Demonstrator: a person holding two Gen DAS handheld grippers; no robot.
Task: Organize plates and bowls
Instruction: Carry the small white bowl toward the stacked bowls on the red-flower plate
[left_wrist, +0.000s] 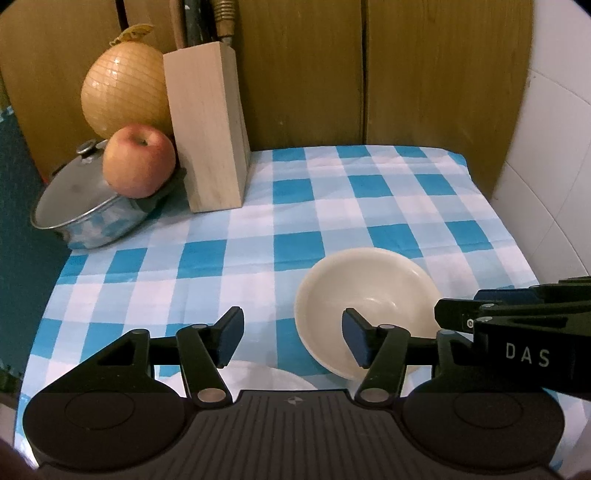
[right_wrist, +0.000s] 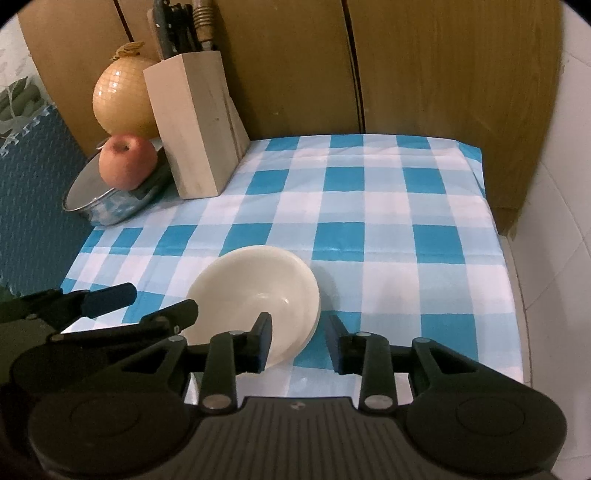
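Cream glaze covered the bowl, a shallow round dish, empty, sitting upright on the blue-and-white checked cloth. From the left wrist view I saw my left gripper with its jaws standing apart and nothing between them; the bowl lay just ahead and to the right, its near rim behind the right-hand pad. My right gripper also had its jaws parted with only cloth in the gap, and the bowl's near edge ran behind its left finger; I could not tell whether finger and rim touched. A white plate showed partly under the left gripper, mostly hidden by the fingers.

Ahead of both grippers the cloth lay open up to the wooden back panel. Far ahead to the left stood a wooden knife block, with a netted pomelo behind it and an apple resting on a lidded pot. To the right the cloth's edge dropped off beside a white tiled wall.
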